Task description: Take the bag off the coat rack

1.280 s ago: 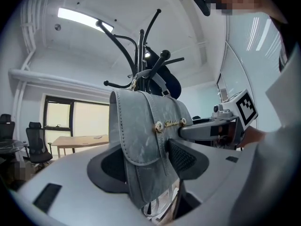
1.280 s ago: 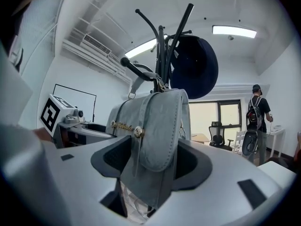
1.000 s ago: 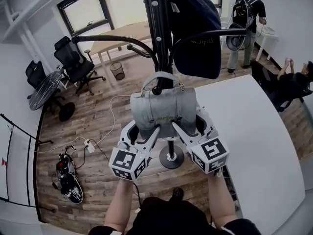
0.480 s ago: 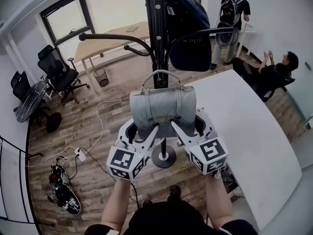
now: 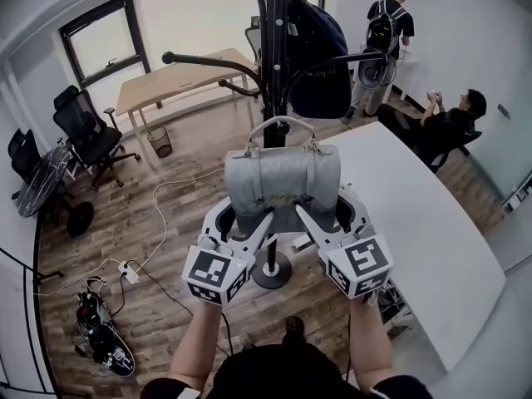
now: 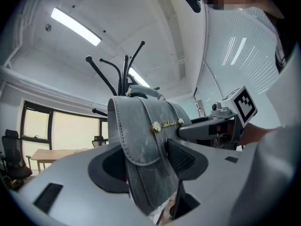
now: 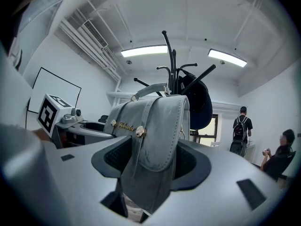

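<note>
A grey handbag [image 5: 283,185] with a flap and gold studs is held up in front of the black coat rack [image 5: 274,48]. My left gripper [image 5: 241,220] is shut on its left end and my right gripper [image 5: 328,216] on its right end. In the left gripper view the bag [image 6: 141,145] fills the gap between the jaws of the left gripper [image 6: 146,164]. The right gripper view shows the bag [image 7: 155,140] wedged the same way in the right gripper [image 7: 150,166]. The bag's handle [image 5: 278,123] loops in front of the pole; I cannot tell whether it is on a hook.
A dark blue backpack [image 5: 320,65] hangs high on the rack, whose round base [image 5: 272,270] stands on the wooden floor. A white table [image 5: 416,223] lies to the right, with two people beyond it. Office chairs [image 5: 83,127], a wooden desk [image 5: 174,77] and floor cables [image 5: 100,339] are at left.
Both grippers have lifted the bag slightly against the rack. The hook knob seen inside the handle loop a second ago no longer shows there. The head view has shifted.
</note>
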The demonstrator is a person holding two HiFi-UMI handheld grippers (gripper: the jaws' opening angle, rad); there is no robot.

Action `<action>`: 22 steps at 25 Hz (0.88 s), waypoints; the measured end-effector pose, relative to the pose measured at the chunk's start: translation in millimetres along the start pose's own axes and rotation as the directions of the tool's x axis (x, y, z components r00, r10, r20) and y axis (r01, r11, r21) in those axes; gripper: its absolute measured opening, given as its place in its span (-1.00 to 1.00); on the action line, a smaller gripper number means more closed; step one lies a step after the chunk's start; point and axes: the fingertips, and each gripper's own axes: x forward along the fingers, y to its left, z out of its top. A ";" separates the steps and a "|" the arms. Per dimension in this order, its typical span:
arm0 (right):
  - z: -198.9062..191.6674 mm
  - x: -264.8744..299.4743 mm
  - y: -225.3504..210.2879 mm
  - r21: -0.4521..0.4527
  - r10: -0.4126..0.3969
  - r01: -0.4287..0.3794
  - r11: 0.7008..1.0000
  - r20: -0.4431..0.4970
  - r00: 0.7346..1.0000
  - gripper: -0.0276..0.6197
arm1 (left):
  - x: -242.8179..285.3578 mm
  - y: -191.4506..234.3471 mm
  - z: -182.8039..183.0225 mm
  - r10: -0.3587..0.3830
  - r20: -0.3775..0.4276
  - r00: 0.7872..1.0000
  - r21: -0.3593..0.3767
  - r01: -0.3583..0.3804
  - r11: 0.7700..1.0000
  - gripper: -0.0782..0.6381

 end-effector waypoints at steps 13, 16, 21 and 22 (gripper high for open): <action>2.7 -7.8 58.1 0.015 0.005 -0.006 1.000 0.005 1.000 -0.11 | -58.0 9.7 -2.0 0.000 -0.022 1.000 0.004 0.000 1.000 -0.05; -2.1 -4.4 78.4 0.030 0.025 -0.025 0.999 0.001 1.000 -0.11 | -77.5 16.7 -8.2 0.018 -0.042 0.999 0.006 -0.017 1.000 -0.05; -9.3 -5.1 92.1 0.045 0.051 -0.050 0.998 -0.001 0.999 -0.11 | -92.0 17.0 -14.9 0.045 -0.063 0.997 0.005 -0.044 0.999 -0.05; -10.2 -3.8 88.4 0.045 0.055 -0.055 0.997 0.000 0.998 -0.11 | -88.3 16.8 -15.5 0.048 -0.064 0.997 0.006 -0.048 0.999 -0.05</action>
